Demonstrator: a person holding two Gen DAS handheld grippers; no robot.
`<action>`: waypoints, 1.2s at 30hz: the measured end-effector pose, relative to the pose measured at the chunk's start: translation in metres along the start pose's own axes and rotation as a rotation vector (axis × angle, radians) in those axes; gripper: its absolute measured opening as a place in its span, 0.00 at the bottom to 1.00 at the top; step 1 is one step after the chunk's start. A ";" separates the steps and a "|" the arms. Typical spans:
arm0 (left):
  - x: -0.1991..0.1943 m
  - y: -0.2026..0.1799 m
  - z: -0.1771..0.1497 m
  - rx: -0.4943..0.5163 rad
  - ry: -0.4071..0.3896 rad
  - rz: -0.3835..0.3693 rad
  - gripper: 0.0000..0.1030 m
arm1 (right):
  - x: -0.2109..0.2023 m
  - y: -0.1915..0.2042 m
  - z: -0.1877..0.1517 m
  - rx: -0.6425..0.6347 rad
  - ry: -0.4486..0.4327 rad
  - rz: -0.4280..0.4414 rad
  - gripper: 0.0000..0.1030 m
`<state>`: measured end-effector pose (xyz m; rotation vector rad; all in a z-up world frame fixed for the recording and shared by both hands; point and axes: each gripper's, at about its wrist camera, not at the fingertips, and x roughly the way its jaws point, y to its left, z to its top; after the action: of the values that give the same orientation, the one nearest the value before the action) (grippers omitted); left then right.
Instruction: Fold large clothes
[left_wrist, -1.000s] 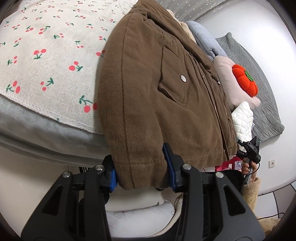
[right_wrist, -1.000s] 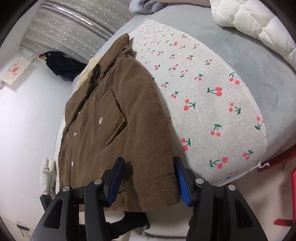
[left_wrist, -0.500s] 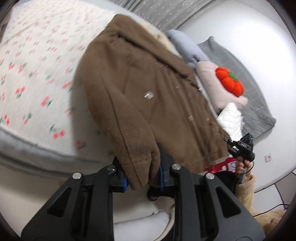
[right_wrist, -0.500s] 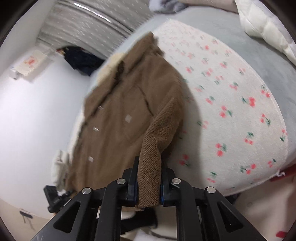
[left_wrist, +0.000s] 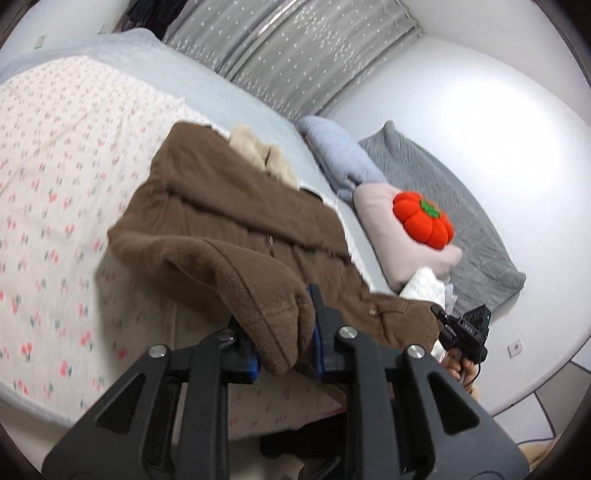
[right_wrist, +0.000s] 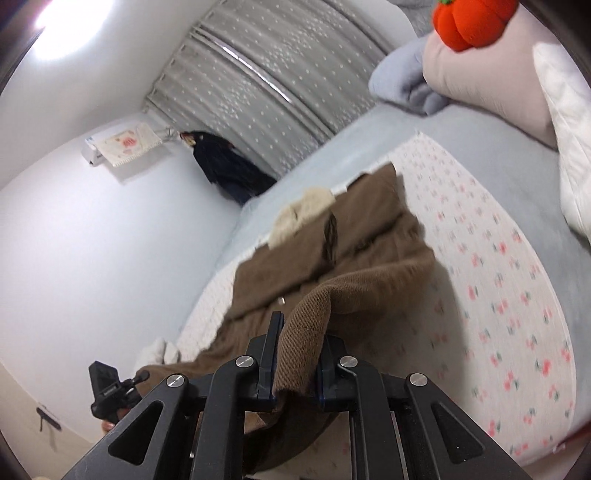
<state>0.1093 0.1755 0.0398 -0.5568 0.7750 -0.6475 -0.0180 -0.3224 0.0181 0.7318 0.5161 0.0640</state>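
Left wrist view: the left gripper (left_wrist: 284, 332) is clamped on the hem corner of a brown corduroy jacket (left_wrist: 236, 225), lifting it above a cherry-print sheet (left_wrist: 55, 184) on the bed. Beyond lie a pink pillow (left_wrist: 384, 218) with an orange pumpkin plush (left_wrist: 423, 219) on it. Right wrist view: the right gripper (right_wrist: 297, 362) pinches the jacket's other hem corner, raised off the sheet. No brand, label or writing is readable.
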 end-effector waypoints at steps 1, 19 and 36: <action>0.002 -0.001 0.008 -0.005 -0.008 0.000 0.22 | 0.004 0.002 0.007 -0.001 -0.009 0.001 0.13; 0.097 0.033 0.185 -0.077 -0.110 0.134 0.21 | 0.128 -0.030 0.162 0.125 -0.088 -0.028 0.13; 0.329 0.163 0.306 -0.257 -0.141 0.313 0.22 | 0.345 -0.135 0.261 0.159 -0.081 -0.229 0.14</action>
<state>0.5778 0.1192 -0.0364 -0.6904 0.7964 -0.2176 0.3898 -0.5054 -0.0544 0.8225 0.5284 -0.2222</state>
